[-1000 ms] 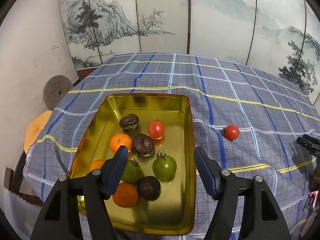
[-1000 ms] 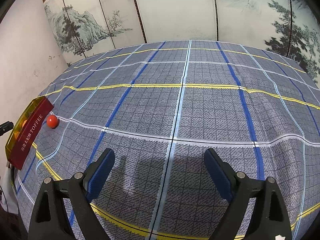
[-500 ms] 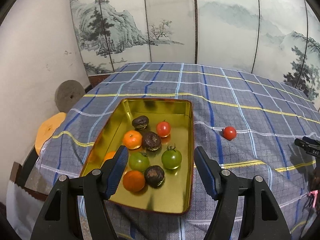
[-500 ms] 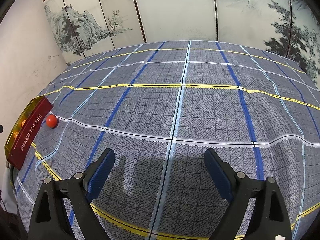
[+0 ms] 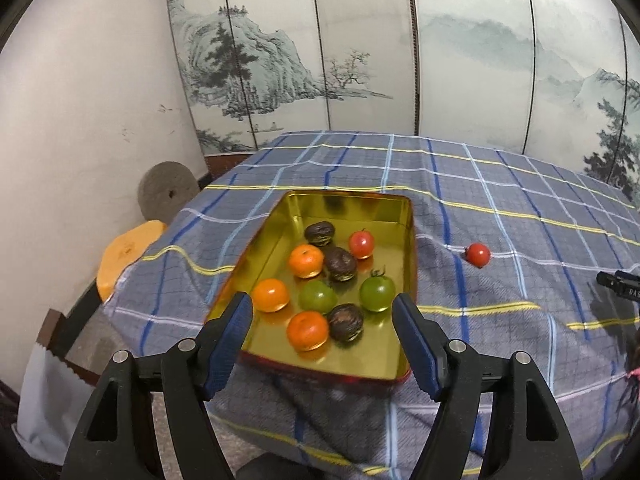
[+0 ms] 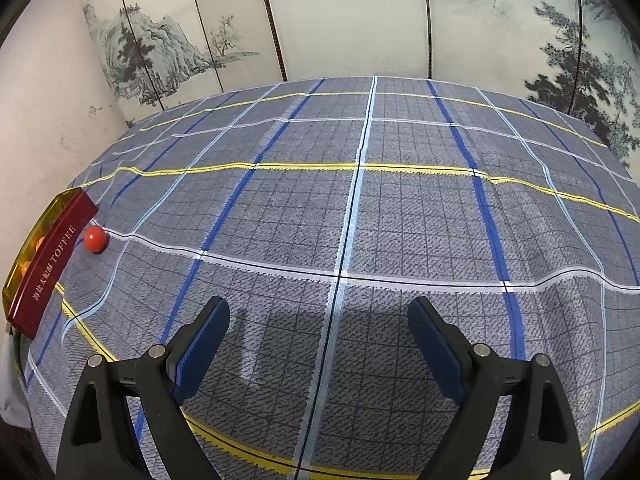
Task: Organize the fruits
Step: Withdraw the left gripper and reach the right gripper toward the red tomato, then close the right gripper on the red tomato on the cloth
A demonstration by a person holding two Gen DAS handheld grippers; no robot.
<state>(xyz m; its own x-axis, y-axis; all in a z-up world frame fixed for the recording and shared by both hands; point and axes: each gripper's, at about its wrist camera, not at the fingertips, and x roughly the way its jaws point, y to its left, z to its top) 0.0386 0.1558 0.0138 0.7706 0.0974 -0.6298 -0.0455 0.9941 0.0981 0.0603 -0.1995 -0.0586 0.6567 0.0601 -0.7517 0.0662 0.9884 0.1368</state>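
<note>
A gold tin tray (image 5: 396, 344) with red outer walls sits on the plaid cloth and holds several fruits: oranges, green tomatoes, dark wrinkled fruits and a red tomato (image 5: 361, 243). My left gripper (image 5: 322, 314) hovers over the tray's near end, its jaws opening with nothing gripped between them. A lone red tomato (image 5: 478, 254) lies on the cloth right of the tray; in the right wrist view this lone red tomato (image 6: 95, 239) rests beside the tray's red wall (image 6: 50, 266). My right gripper (image 6: 318, 322) stands open and empty over bare cloth.
The plaid tablecloth (image 6: 360, 216) covers the table, backed by painted folding screens (image 5: 360, 48). A round grey stone (image 5: 167, 196) and an orange stool (image 5: 124, 254) stand off the table's left edge. The tip of the other gripper (image 5: 618, 284) shows at the right.
The left gripper has drawn back from the tray, so the tray and fruits look smaller and farther. Its jaws have spread slightly. The right gripper has not moved.
</note>
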